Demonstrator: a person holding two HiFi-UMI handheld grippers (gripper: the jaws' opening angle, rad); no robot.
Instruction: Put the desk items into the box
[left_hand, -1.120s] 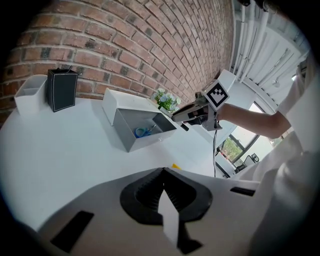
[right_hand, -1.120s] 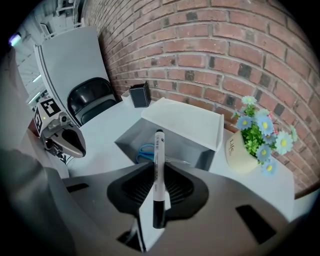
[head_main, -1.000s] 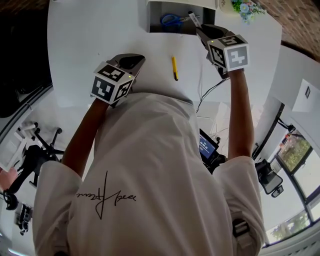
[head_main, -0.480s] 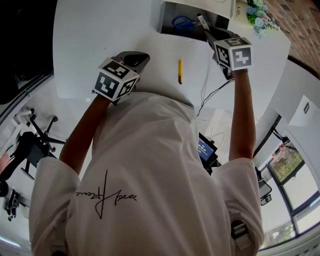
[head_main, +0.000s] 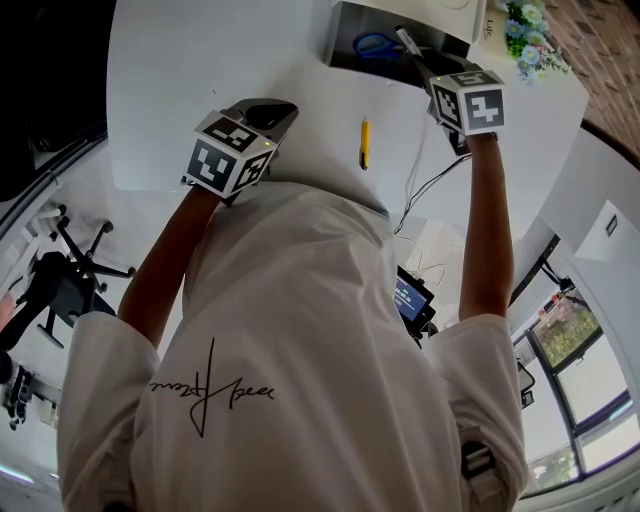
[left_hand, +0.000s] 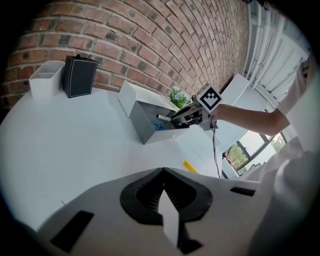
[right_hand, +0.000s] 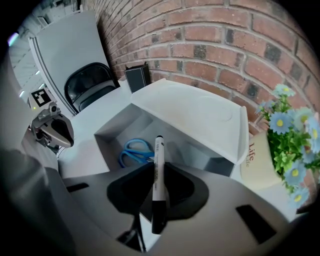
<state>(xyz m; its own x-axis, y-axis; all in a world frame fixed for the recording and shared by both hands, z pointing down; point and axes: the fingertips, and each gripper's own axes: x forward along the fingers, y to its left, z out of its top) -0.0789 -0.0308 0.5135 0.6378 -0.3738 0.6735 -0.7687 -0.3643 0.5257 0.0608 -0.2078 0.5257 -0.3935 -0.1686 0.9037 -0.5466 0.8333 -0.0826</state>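
Marker (right_hand: 159, 148) stands clamped in the right claw (right_hand: 159, 169), over the box (right_hand: 118, 129).

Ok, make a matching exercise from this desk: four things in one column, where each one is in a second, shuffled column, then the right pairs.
Things:
1. marker
2. blue scissors
3. yellow pen
4. flower pot

Places:
A. lying on the bare table, outside the box
B. gripped between the jaws of the right hand-held gripper
C. lying inside the box
D. standing beside the box, next to its raised lid

Pairs: 1-B, 2-C, 3-A, 4-D
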